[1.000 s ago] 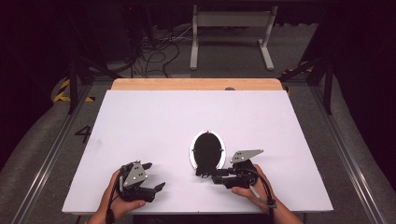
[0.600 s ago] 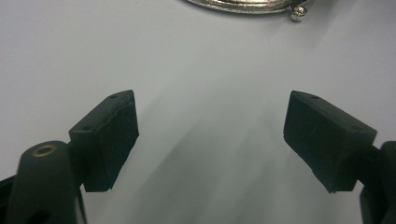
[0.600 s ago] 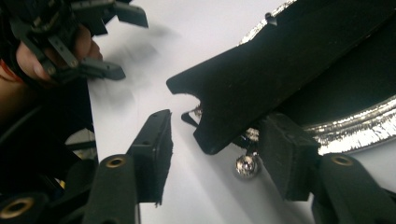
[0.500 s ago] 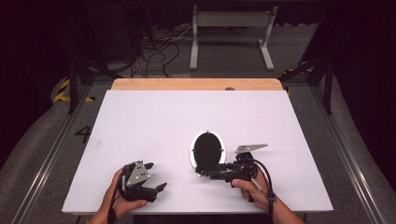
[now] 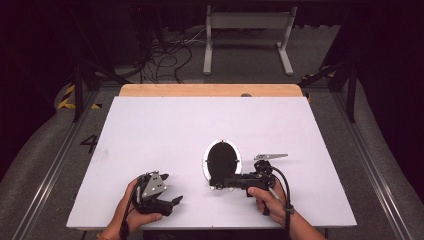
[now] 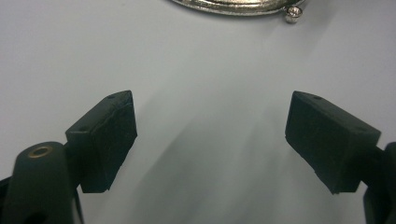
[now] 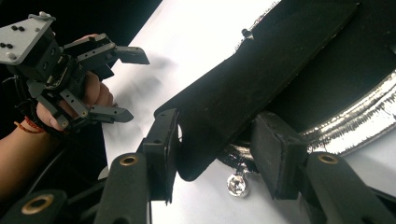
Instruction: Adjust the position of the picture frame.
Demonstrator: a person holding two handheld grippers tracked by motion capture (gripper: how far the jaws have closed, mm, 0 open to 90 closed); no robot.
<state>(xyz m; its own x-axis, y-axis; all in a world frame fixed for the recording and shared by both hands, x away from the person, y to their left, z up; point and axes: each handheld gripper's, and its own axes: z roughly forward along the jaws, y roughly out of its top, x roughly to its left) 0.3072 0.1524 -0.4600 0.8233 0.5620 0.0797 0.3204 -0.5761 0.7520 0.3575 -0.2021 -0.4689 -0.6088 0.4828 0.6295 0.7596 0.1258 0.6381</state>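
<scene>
- Nearest you, at the table's front edge, your left hand (image 5: 131, 210) holds the left gripper (image 5: 170, 202) low over the white table top (image 5: 165, 130); its jaws stand wide apart with nothing between them, and in the left gripper view the two black pads (image 6: 105, 140) frame bare white surface
- From the right gripper view you can see that same left gripper (image 7: 119, 84) off to one side, its fingers spread and holding nothing; a red band shows on the wrist behind it
- Your right hand (image 5: 267, 197) sits a little farther in and to the right; the right gripper (image 5: 220, 182) lies nearly level and points left at the near end of the oval thing (image 5: 222, 161)
- In the right gripper view its jaws are drawn close on a thick black flap (image 7: 243, 88) at that near end; the left pad (image 7: 161, 154) presses the flap, the right pad is just beside it; you have hold of the flap
- Below the grip a small silver ball (image 7: 237, 184) hangs at the shiny metal rim (image 7: 359, 126); the left gripper view catches the same rim (image 6: 233, 7) and ball (image 6: 293, 15) at its top edge
- The oval thing, black inside with a bright rim, lies flat on the table right of centre, well apart from the left gripper
- Beyond it the white top runs bare to a wooden strip (image 5: 210, 90) at the far edge; past that, cables and a grey metal stand (image 5: 247, 35) sit on the dark floor
</scene>
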